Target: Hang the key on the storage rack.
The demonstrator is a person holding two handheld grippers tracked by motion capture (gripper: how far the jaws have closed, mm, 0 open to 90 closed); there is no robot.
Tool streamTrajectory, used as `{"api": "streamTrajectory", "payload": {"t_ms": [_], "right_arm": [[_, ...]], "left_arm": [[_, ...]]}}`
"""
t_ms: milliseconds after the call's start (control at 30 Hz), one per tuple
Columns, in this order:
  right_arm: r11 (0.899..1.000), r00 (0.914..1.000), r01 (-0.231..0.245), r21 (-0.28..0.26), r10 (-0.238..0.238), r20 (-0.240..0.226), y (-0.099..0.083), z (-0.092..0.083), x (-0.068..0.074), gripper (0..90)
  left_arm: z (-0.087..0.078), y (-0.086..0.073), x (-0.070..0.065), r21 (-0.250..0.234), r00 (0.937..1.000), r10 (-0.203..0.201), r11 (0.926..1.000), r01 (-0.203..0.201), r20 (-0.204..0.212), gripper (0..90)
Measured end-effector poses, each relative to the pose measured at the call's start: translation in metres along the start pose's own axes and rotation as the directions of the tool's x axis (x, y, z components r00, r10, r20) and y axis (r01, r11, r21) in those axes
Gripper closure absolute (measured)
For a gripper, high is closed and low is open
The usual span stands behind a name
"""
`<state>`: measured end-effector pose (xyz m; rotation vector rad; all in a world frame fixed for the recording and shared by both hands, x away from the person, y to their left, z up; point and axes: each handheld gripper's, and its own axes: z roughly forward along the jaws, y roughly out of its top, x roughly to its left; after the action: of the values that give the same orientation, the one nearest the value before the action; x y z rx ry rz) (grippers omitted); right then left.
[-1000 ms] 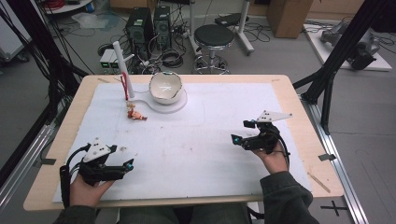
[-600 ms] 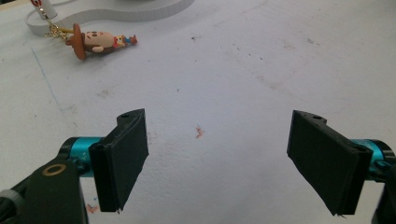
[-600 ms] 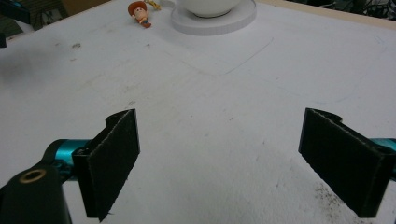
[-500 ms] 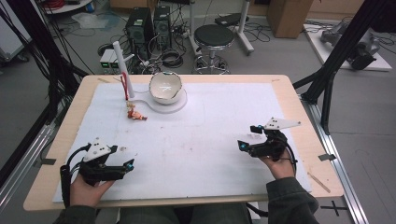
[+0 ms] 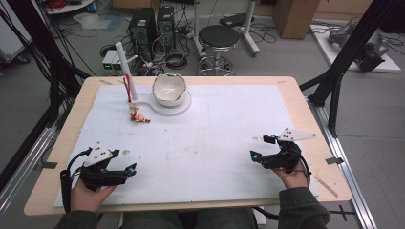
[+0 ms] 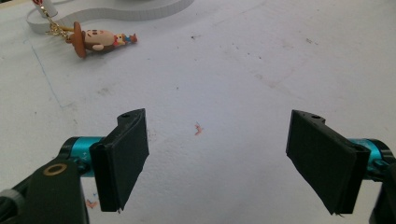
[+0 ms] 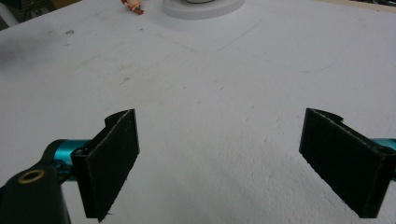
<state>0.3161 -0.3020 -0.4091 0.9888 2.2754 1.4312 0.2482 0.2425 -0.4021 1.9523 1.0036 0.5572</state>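
Small cartoon figure keychain [image 5: 139, 116], brown hat, orange and red body, gold chain. Lying flat on its side on the surface [image 5: 229, 138], near the far left corner, just beside the white stand [image 5: 167, 106] holding a tilted white bowl [image 5: 168, 89]. Well apart from both grippers.

no readable text, labels, brands or numbers anywhere

Black stool [image 5: 218, 36] beyond table [image 5: 305, 119].
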Motion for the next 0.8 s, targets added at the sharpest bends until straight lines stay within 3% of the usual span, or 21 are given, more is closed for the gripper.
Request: {"api": "streamTrajectory", "payload": {"t_ms": [800], "right_arm": [[1.0,1.0,0.009,-0.027,-0.009,0.005,-0.009,-0.017,0.009,11.4]], "left_arm": [[-0.001,-0.004,-0.001,0.019,0.9997,-0.005,0.9998,0.004,0.023,23.0]]}}
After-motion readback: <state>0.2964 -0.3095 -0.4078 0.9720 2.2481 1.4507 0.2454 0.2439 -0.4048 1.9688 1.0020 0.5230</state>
